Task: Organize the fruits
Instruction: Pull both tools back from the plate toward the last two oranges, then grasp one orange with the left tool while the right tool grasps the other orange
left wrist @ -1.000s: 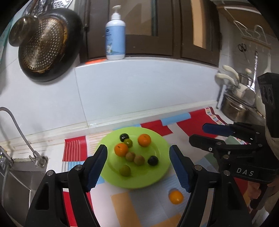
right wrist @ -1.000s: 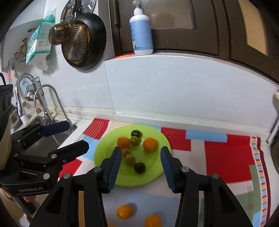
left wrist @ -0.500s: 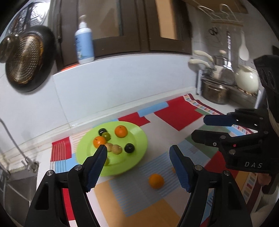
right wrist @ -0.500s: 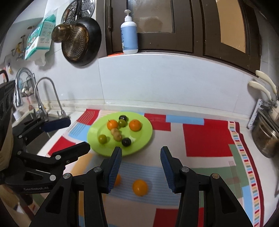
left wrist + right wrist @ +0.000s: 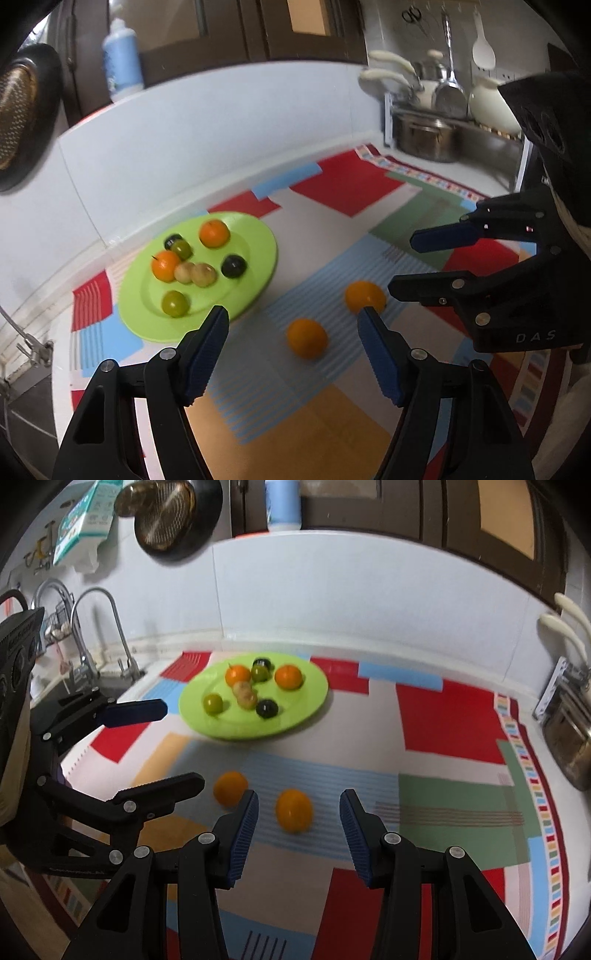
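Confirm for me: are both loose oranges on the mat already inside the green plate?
No, both oranges lie on the patterned mat, apart from the green plate.

Your left gripper point(image 5: 291, 325): matte black angular frame, triangular cut-outs in arms, silver round screw heads at joints, blue ribbed pads point(image 5: 207, 354) on inner finger faces; your right gripper point(image 5: 298, 814): same black frame, silver screws, blue ribbed pads point(image 5: 242, 838); white "DAS" lettering on right gripper's body, seen from left wrist; faint pale lettering on left gripper's body, unreadable
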`<state>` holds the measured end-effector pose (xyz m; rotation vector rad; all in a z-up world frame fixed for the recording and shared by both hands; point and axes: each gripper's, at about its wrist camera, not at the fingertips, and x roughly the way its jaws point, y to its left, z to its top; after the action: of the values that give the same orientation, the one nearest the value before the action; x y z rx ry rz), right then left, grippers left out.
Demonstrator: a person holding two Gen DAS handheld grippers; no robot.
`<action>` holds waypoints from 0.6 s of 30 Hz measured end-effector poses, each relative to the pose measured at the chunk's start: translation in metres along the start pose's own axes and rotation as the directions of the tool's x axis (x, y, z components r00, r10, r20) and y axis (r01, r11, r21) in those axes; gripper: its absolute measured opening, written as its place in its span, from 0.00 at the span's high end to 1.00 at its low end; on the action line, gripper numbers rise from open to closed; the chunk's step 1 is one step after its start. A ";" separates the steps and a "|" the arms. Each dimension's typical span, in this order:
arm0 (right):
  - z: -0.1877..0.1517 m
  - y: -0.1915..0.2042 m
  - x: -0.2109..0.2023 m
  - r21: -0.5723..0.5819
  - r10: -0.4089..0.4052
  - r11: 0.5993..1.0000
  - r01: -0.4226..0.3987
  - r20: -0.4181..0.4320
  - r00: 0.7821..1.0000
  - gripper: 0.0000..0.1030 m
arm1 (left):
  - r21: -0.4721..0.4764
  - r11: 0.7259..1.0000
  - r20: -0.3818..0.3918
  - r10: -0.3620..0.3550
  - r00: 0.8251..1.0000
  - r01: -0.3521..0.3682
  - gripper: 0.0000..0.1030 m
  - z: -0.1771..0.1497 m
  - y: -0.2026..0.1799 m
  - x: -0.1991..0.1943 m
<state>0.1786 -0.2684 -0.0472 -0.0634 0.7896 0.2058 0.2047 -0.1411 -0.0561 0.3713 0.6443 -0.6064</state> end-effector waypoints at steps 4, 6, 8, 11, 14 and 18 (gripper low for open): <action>-0.005 -0.001 0.014 0.002 0.020 1.000 -0.020 -0.033 0.999 0.54 | -0.016 1.000 -0.044 -0.023 0.999 0.022 0.38 -0.005 0.002 0.017; -0.008 -0.003 0.023 0.006 0.031 1.000 -0.031 -0.056 0.998 0.54 | -0.031 0.999 -0.064 -0.036 0.997 0.035 0.40 -0.007 0.003 0.026; -0.010 -0.006 0.031 0.020 0.047 0.999 -0.046 -0.076 0.996 0.55 | -0.049 0.997 -0.087 -0.060 0.994 0.056 0.44 -0.008 0.003 0.034; -0.010 -0.009 0.039 0.026 0.054 0.998 -0.052 -0.085 0.995 0.55 | -0.071 0.994 -0.110 -0.085 0.990 0.077 0.49 -0.010 0.004 0.043; -0.009 -0.010 0.045 0.027 0.066 0.998 -0.063 -0.091 0.994 0.55 | -0.090 0.992 -0.127 -0.101 0.987 0.090 0.53 -0.012 0.005 0.049; -0.007 -0.010 0.055 0.022 0.078 0.997 -0.076 -0.104 0.992 0.56 | -0.124 0.987 -0.135 -0.117 0.984 0.100 0.61 -0.012 0.009 0.054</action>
<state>0.2134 -0.2701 -0.0918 -0.0265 0.8990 0.2701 0.2392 -0.1504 -0.0987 0.2727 0.8366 -0.6474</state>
